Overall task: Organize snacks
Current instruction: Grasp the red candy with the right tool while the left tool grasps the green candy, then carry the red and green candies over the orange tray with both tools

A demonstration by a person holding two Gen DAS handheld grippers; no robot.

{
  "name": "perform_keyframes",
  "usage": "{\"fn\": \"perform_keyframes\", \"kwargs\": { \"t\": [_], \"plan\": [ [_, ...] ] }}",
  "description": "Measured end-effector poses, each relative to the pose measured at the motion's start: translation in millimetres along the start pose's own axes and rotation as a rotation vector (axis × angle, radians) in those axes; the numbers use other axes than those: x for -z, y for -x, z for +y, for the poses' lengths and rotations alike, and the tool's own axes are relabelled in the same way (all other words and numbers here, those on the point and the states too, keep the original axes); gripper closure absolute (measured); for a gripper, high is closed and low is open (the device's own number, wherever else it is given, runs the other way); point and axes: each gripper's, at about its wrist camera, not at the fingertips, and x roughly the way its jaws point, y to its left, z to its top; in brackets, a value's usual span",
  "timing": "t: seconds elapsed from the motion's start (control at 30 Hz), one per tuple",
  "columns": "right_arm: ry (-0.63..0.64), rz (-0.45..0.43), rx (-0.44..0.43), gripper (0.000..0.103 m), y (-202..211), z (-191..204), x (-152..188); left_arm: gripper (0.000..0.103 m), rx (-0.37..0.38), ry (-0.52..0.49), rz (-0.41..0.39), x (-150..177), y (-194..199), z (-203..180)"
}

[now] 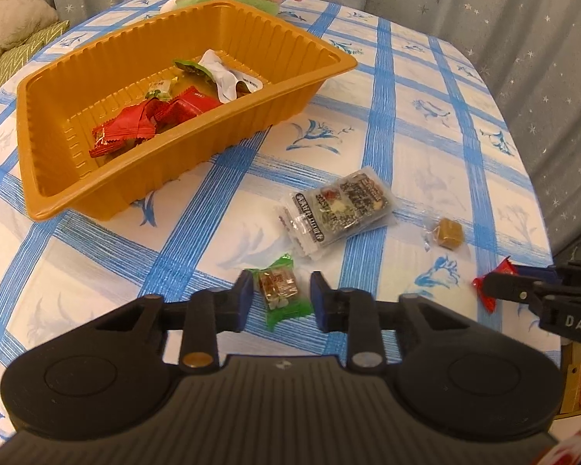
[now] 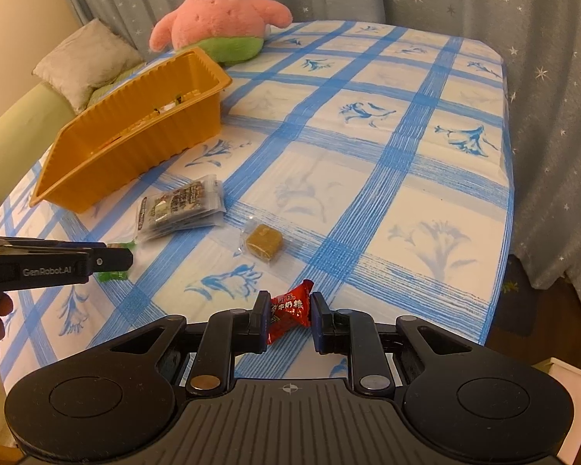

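An orange tray [image 1: 50,193] holds several red, green and white wrapped snacks. It also shows in the right wrist view [image 2: 135,143]. My left gripper [image 1: 279,294] is open around a green-wrapped candy [image 1: 281,288] on the table, with a gap on the right side. My right gripper [image 2: 288,312] has its jaws against a red-wrapped candy [image 2: 288,310] at the table's front edge. A stack of clear dark-printed packets [image 1: 337,205] and a brown cube in clear wrap [image 1: 449,232] lie between; both show in the right wrist view [image 2: 182,205], [image 2: 263,242].
A pink plush star [image 2: 220,11] sits at the table's far side behind the tray. The blue checked tablecloth [image 2: 368,155] covers the table. Grey starred curtains hang behind. A cushion [image 2: 85,58] lies on a sofa to the left.
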Motion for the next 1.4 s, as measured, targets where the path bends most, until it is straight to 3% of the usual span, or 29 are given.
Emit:
{"fn": "perform_keyframes", "kwargs": {
  "t": [0.4, 0.9, 1.4],
  "plan": [
    [-0.008, 0.004, -0.007, 0.081, -1, -1, 1, 0.082, 0.029, -0.026, 0.028, 18, 16, 3],
    [-0.01, -0.001, -0.015, 0.081, 3, 0, 0, 0.083, 0.011, -0.036, 0.036, 15, 14, 1],
    [0.014, -0.031, -0.073, 0.081, 13, 14, -13, 0.084, 0.007, -0.012, -0.023, 9, 47, 6]
  ]
}}
